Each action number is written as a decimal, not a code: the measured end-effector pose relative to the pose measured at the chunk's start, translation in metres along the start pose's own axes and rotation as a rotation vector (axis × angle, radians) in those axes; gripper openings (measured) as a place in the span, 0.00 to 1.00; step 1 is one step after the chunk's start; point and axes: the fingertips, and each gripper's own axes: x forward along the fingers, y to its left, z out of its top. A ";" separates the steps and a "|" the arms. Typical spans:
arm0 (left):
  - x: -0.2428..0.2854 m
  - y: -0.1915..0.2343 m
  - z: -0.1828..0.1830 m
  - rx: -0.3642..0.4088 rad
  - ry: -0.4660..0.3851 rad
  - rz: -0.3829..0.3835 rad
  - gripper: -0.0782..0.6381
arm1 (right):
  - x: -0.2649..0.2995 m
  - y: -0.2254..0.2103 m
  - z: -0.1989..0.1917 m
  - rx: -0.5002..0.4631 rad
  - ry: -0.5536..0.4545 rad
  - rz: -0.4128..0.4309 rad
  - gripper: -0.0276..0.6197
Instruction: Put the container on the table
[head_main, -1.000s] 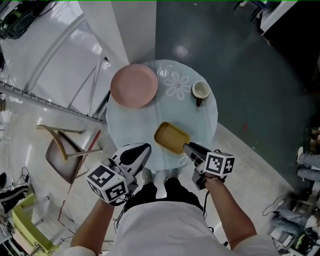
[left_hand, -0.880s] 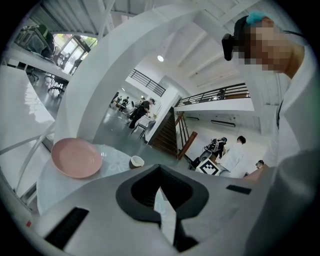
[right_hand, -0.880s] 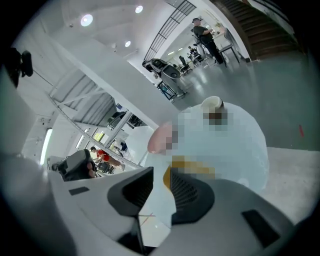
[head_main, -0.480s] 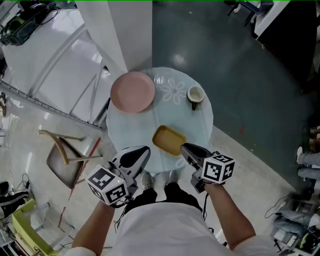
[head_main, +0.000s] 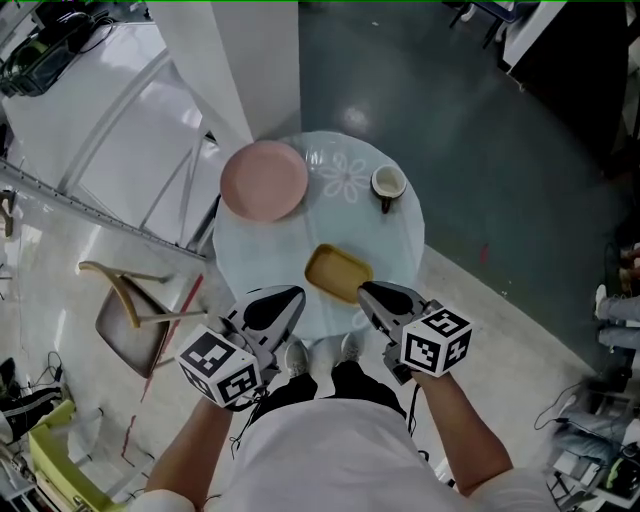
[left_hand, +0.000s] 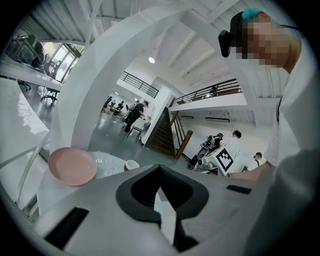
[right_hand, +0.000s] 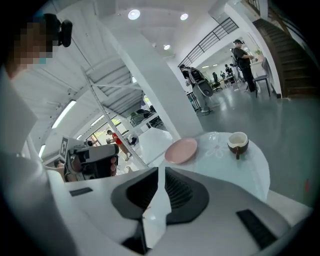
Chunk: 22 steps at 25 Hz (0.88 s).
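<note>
The yellow container (head_main: 338, 272) lies flat on the round glass table (head_main: 395, 235), near its front edge, with nothing touching it. My right gripper (head_main: 364, 290) hovers just in front of it and above it; its jaws are closing, nearly together, with nothing between them. In the right gripper view the gripper (right_hand: 159, 172) looks over the table and the container is hidden below its body. My left gripper (head_main: 292, 296) hangs to the container's left, jaws together and empty, also seen as the gripper (left_hand: 159, 170) in its own view.
A pink plate (head_main: 264, 180) sits at the table's far left and a cup (head_main: 388, 184) at the far right, beside a flower print. A wooden chair (head_main: 130, 310) stands left of the table. A white column (head_main: 240, 60) rises behind it.
My right gripper has let go of the container, lifted back toward me and rolled, its jaws coming together. The container stays on the table. The left gripper rose slightly.
</note>
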 end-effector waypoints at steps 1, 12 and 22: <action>0.000 0.000 0.000 0.006 0.001 -0.002 0.14 | 0.000 0.003 0.001 -0.014 -0.003 0.000 0.13; -0.004 -0.005 0.009 0.048 -0.004 -0.018 0.14 | -0.012 0.041 0.020 -0.158 -0.064 0.013 0.10; -0.010 -0.009 0.013 0.072 -0.010 -0.022 0.14 | -0.019 0.063 0.035 -0.239 -0.098 0.018 0.09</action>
